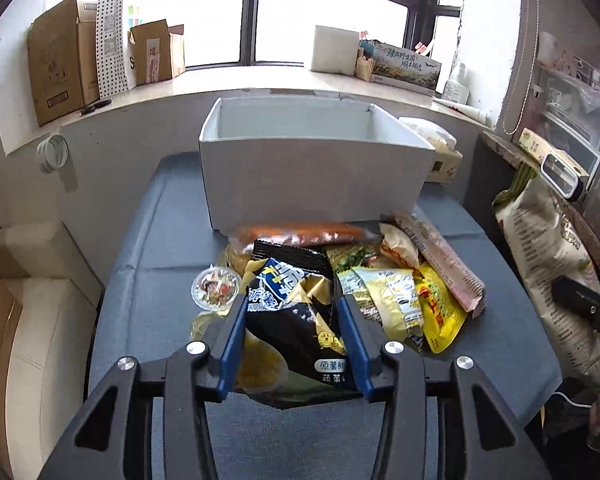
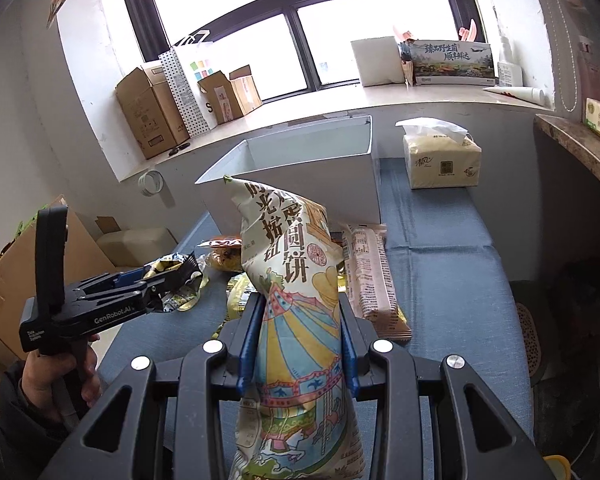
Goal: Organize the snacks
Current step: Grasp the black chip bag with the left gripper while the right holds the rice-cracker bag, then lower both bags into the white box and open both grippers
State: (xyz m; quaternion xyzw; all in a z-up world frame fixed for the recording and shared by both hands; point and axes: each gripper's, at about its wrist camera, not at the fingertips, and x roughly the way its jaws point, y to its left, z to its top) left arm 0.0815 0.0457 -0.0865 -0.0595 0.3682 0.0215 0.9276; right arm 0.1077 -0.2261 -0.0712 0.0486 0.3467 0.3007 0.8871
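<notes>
**Both grippers loaded, box waiting**

Right then, the left gripper point(image 1: 292, 308) fingers were clamped on a black-and-gold chip bag point(image 1: 296, 312), raised just off the snack pile point(image 1: 400, 280), likely bound for the white box point(image 1: 316, 176) behind it. The right gripper point(image 2: 300, 320) fingers squeezed a tall cream carousel-print bag point(image 2: 296, 300), held upright above the blue surface point(image 2: 452, 280), its puffed body pinched at the waist, top corner tilted toward the box.

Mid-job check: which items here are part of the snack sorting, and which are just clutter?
Job: black chip bag in left tongs; carousel-print bag in right tongs; white bin; snack pile.

Clutter: tissue pack; cardboard boxes; windowsill gift box.
</notes>
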